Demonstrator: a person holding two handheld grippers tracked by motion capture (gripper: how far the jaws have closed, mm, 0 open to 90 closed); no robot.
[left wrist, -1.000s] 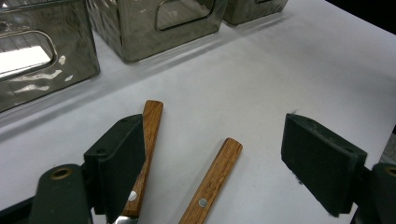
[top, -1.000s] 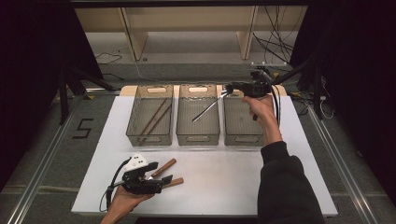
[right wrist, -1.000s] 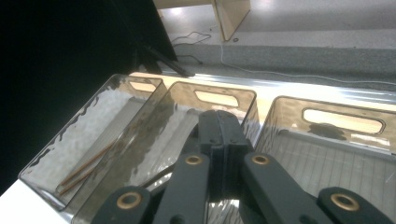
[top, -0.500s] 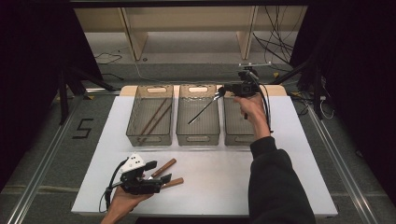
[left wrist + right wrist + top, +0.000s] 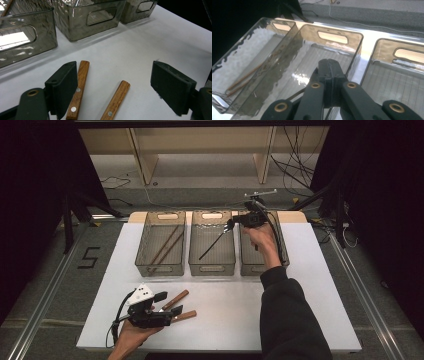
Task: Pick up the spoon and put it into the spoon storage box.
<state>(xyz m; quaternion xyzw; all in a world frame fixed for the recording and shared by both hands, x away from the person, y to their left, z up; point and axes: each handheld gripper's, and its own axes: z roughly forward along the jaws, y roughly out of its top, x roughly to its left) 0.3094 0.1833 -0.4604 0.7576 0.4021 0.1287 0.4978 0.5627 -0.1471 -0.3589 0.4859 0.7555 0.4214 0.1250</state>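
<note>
The right gripper (image 5: pixel 231 224) hangs over the middle bin (image 5: pixel 212 266) of three clear bins, near that bin's 1 o'clock corner, with its jaws pressed together on the upper end of a long dark utensil (image 5: pixel 212 244). The utensil slants down from the jaws toward 7 o'clock, its lower end inside the middle bin; whether that end touches the bin floor cannot be told. In the right gripper view the black jaws meet at the tip above the middle bin (image 5: pixel 352 37), with a thin dark length of the utensil (image 5: pixel 295 94) showing below them at their left. The left bin (image 5: pixel 159 268) at 9 o'clock of the middle one holds two thin brown sticks (image 5: pixel 167 245) lying side by side along its length. The right bin (image 5: pixel 285 245) stands at 3 o'clock, partly behind the person's right hand (image 5: pixel 261 240). At the near edge of the white tabletop (image 5: pixel 320 285), toward 7 o'clock, the left gripper (image 5: pixel 170 312) rests low with its jaws spread wide. Two wooden handles (image 5: pixel 115 100) lie on the tabletop there: one lies in the gap and touches neither pad, and the other wooden handle (image 5: pixel 79 87) lies just beside the left pad, partly hidden by it.
</note>
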